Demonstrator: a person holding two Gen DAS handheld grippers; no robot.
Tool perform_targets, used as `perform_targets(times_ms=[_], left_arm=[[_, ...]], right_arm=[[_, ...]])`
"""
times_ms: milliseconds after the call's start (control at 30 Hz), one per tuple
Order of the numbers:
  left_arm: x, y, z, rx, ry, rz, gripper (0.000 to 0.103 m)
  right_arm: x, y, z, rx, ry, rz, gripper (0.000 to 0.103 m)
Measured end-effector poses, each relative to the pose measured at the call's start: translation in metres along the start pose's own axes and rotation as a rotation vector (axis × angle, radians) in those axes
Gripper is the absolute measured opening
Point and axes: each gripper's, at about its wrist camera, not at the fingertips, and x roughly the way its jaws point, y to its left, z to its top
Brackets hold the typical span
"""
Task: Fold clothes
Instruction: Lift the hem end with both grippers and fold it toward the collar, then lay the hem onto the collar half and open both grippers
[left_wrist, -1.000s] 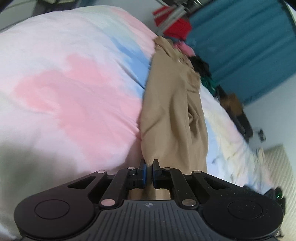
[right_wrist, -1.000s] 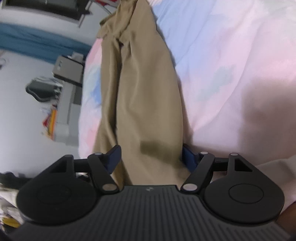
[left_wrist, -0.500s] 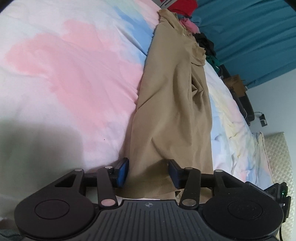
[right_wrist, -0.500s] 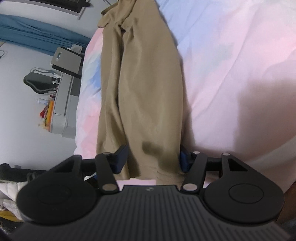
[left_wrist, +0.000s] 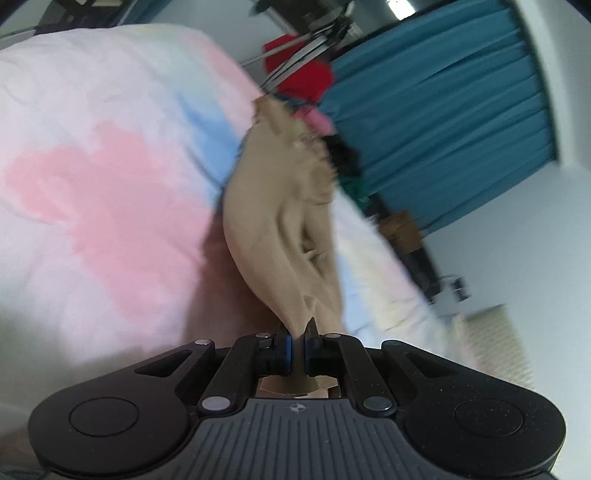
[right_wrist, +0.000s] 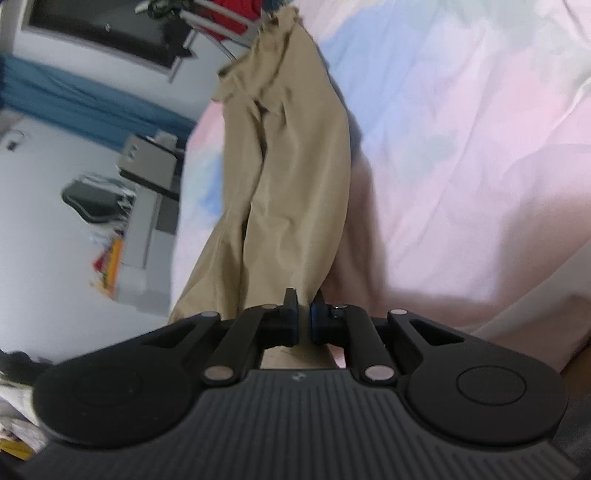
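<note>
Long tan cotton garment (left_wrist: 280, 221), stretched along pastel tie-dye bed (left_wrist: 110, 184): near end pinched by left hand-held gripper (left_wrist: 298, 349) and right hand-held gripper (right_wrist: 303, 325); apparent fold lift, needing level carry toward far end.

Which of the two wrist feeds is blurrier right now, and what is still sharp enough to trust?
Left wrist view: heavy motion smear on the tan fabric garment, the teal pleated curtain and the pastel tie-dye bedsheet; only the left gripper is crisp. Right wrist view: milder blur, room edges soft and bent by the fisheye, right gripper sharp, shadow beside the garment.
</note>
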Motion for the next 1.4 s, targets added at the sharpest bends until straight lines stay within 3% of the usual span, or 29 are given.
perform_targets(times_ms=[233, 400, 600, 767, 967, 1233, 1400], left_arm=[[-0.034, -0.035, 0.005, -0.014, -0.102, -0.128, 0.005], [-0.071, -0.061, -0.016, -0.018, -0.12, -0.208, 0.005], [-0.114, -0.076, -0.055, -0.043, -0.141, -0.199, 0.005], [-0.107, -0.086, -0.039, -0.031, -0.133, -0.147, 0.005], [-0.047, -0.086, 0.026, -0.058, -0.116, -0.069, 0.005], [0.061, -0.082, 0.11, 0.032, -0.117, 0.087, 0.005], [0.105, -0.059, 0.126, 0.059, -0.116, 0.115, 0.006]], right_arm=[[-0.05, 0.038, 0.02, -0.068, -0.141, 0.1, 0.008], [-0.094, 0.055, 0.015, -0.121, -0.194, 0.181, 0.008], [-0.126, 0.037, -0.004, -0.065, -0.18, 0.261, 0.007], [-0.11, 0.036, 0.013, -0.042, -0.199, 0.254, 0.007], [-0.055, 0.046, 0.058, 0.001, -0.217, 0.192, 0.007], [0.03, 0.06, 0.124, -0.007, -0.235, 0.064, 0.007], [0.073, 0.045, 0.151, 0.042, -0.218, 0.035, 0.008]])
